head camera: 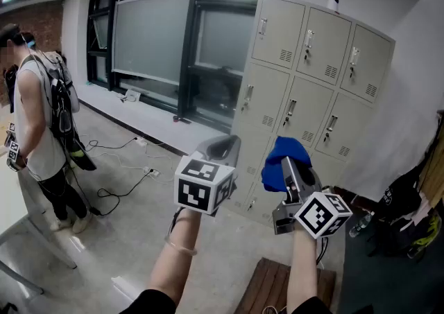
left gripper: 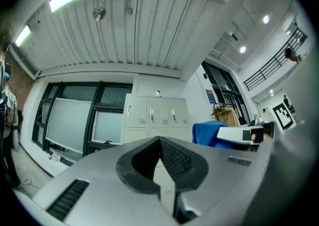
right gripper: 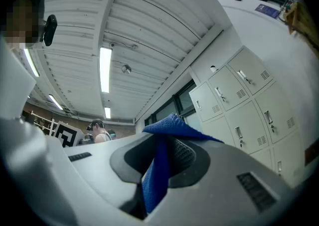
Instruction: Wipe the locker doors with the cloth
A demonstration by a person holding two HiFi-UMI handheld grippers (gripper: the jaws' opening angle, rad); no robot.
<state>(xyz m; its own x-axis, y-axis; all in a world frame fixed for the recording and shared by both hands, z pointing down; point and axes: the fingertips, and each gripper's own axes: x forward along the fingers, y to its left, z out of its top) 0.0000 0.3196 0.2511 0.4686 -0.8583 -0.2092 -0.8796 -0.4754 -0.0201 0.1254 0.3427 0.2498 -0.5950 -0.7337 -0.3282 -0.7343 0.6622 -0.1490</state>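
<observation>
The beige lockers [head camera: 312,84] stand ahead against the white wall, their doors closed; they also show in the left gripper view as lockers [left gripper: 157,115] and in the right gripper view as lockers [right gripper: 244,105]. My right gripper [head camera: 288,165] is shut on a blue cloth [head camera: 277,155], held up short of the lower doors. The cloth [right gripper: 158,170] hangs pinched between its jaws and bunches over the tips. My left gripper [head camera: 225,143] is raised beside it, apart from the lockers, shut with nothing in it; its jaw tips meet in the left gripper [left gripper: 160,141] view.
A person [head camera: 38,118] stands at the far left by a table [head camera: 17,226], with cables [head camera: 118,167] across the floor. Dark windows [head camera: 159,35] run left of the lockers. Black bags [head camera: 409,219] lie at the right. A wooden slatted bench [head camera: 274,285] is below my arms.
</observation>
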